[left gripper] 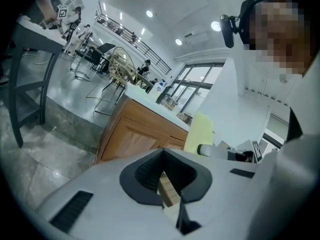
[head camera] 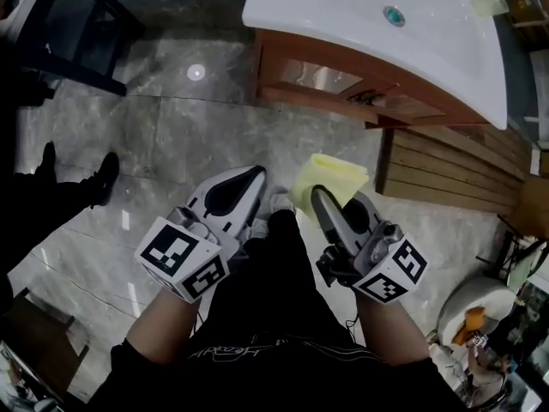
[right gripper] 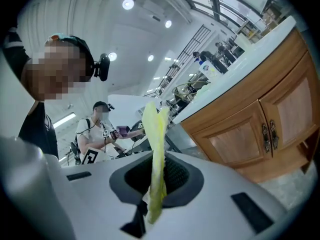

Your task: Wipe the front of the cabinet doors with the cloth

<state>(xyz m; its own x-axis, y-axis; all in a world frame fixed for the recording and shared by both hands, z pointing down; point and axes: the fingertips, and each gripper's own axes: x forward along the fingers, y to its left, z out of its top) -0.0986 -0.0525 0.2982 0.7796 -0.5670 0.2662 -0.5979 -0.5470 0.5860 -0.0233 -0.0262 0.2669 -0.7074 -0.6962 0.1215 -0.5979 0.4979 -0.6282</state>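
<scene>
The right gripper [head camera: 326, 206] pinches a yellow cloth [head camera: 330, 177] upright between its jaws, well apart from the wooden cabinet doors [head camera: 343, 80] under the white sink [head camera: 326, 11]. The left gripper [head camera: 233, 194] is pressed together, empty. Likely best: approach squarely and press the cloth flat on the door.

The white basin [head camera: 343, 15] overhangs and hides most of the cabinet doors [head camera: 319, 76].

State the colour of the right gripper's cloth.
Pale yellow folded cloth; best in right gripper view.
</scene>
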